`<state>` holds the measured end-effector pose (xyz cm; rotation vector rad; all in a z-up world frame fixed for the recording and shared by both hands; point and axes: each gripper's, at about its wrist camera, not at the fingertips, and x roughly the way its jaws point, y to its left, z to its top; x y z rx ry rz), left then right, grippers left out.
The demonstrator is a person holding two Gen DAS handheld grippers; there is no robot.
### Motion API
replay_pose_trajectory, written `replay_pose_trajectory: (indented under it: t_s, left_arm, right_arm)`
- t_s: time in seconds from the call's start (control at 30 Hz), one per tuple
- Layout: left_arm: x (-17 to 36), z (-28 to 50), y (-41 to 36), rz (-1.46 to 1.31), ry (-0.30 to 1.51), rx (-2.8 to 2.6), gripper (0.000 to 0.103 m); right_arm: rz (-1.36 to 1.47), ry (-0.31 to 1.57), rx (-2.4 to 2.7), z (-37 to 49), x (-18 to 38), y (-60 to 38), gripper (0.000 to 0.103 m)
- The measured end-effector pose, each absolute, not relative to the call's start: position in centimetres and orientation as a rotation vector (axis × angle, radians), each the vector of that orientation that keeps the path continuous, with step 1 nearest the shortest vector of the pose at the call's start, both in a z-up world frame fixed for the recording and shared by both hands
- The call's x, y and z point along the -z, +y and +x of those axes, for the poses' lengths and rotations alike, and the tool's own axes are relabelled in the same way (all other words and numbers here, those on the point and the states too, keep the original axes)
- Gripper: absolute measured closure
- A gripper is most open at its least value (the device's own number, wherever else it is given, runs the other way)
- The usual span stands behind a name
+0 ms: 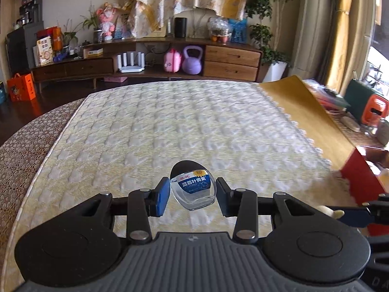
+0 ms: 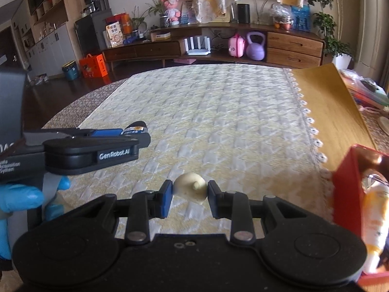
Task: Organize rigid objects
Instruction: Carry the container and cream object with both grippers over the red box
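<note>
**Clearly, both grips are looking thin**

The left tongs (image 1: 192, 193) are carrying a small clear bottle (image 1: 193, 188) with a black cap; the left pad is touching it, but a sliver of gap is showing at the right pad, and it is sitting tilted — slick plastic could be slipping out. The right tongs (image 2: 190, 192) are pinching a cream shell (image 2: 190, 187), rounded and hard, so it may be squirting free. Both things are hanging above the quilted tabletop (image 1: 170, 121). A red box (image 2: 346, 182) is standing at the right, already holding items — its near wall is what could be catching either load, and the two tongs are crowding each other near it.
</note>
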<state>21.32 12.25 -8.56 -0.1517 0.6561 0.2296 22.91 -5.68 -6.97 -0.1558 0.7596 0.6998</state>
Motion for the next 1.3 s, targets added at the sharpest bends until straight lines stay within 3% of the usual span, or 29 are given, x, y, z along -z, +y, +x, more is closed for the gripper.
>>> replay_pose_trajectory:
  t_s: [0.73,1.3]
  left_arm:
    - [3.7,17.5,1.3,-0.078,0.633,-0.035,0.063]
    - [3.0,18.9,-8.2,-0.016,0.635,0.111,0.063]
  right_arm:
    - [-0.081,0.669,-0.583,19.0,3.4,-17.7,0.073]
    - [-0.033,0.652,-0.487,19.4,3.6,-26.9,0.073]
